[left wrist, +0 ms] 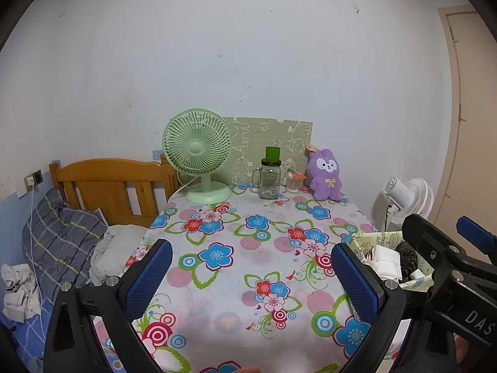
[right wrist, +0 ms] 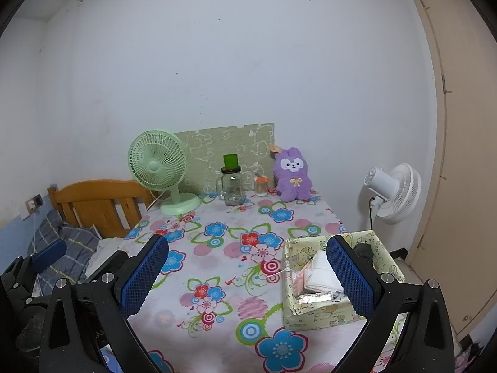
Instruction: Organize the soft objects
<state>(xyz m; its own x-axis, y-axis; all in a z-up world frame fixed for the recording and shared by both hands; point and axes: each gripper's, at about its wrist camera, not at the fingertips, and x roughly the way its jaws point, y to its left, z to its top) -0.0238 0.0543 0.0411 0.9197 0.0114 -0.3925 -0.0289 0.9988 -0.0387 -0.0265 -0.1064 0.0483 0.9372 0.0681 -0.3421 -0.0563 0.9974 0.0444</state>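
Note:
A purple plush bunny [left wrist: 325, 174] sits upright at the far edge of the floral-cloth table [left wrist: 248, 267], against the wall; it also shows in the right wrist view [right wrist: 292, 176]. A pale yellow patterned box [right wrist: 323, 310] at the table's right edge holds white folded cloth [right wrist: 323, 272] and a dark item [right wrist: 363, 250]; it shows in the left wrist view [left wrist: 385, 239] too. My left gripper [left wrist: 251, 275] is open and empty above the table's near part. My right gripper [right wrist: 248, 273] is open and empty, its right finger over the box.
A green desk fan [left wrist: 198, 155], a glass jar with a green cup on it [left wrist: 270, 177] and a small jar [left wrist: 293, 181] stand at the far edge. A bed with a wooden headboard [left wrist: 108, 183] and grey pillow [left wrist: 62, 242] lies left. A white fan [right wrist: 391, 192] stands right.

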